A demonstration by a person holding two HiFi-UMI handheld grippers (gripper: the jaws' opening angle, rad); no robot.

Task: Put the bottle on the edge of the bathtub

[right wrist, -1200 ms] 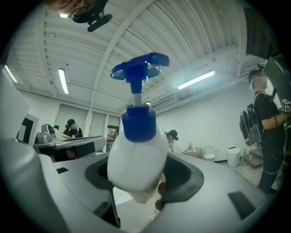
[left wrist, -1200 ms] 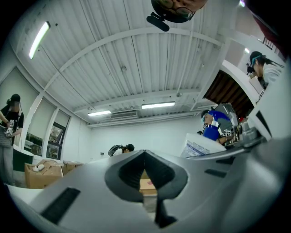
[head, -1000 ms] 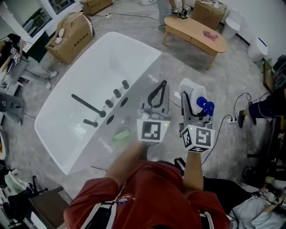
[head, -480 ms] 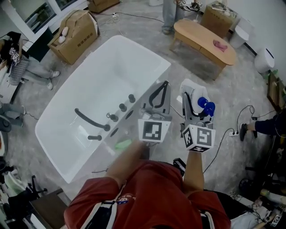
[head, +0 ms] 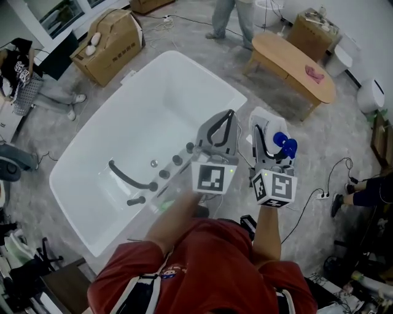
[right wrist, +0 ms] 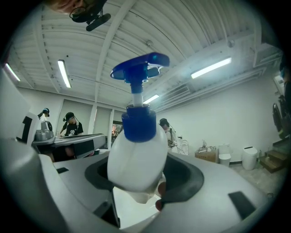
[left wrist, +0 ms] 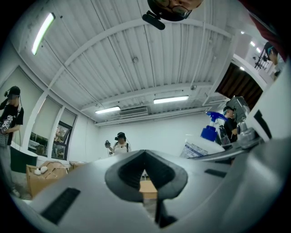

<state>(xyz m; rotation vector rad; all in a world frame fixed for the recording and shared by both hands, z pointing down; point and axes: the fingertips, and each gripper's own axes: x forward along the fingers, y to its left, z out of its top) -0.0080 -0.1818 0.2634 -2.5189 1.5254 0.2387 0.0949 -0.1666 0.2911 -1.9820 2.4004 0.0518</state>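
Note:
A white bottle (head: 265, 121) with a blue pump top (head: 283, 145) stands upright between the jaws of my right gripper (head: 269, 140), which is shut on its body. The right gripper view shows the bottle (right wrist: 136, 160) filling the gap between the jaws. It hangs over the floor, just right of the white bathtub (head: 206, 61). My left gripper (head: 226, 118) is shut with nothing in it and hovers above the tub's near rim (head: 241, 105). In the left gripper view its jaw tips (left wrist: 144, 157) meet.
Dark tap fittings (head: 177, 160), a dark hand shower (head: 129, 178) and a green thing (head: 163, 205) sit along the tub's near rim. A cardboard box (head: 113, 40) stands beyond the tub, a wooden table (head: 295, 58) at the back right. A person (head: 233, 18) stands nearby. Cables (head: 319, 196) lie on the floor.
The tub, box and table have slid down and right in the head view. Both grippers moved along the tub's near side toward its far corner. The bottle stays gripped.

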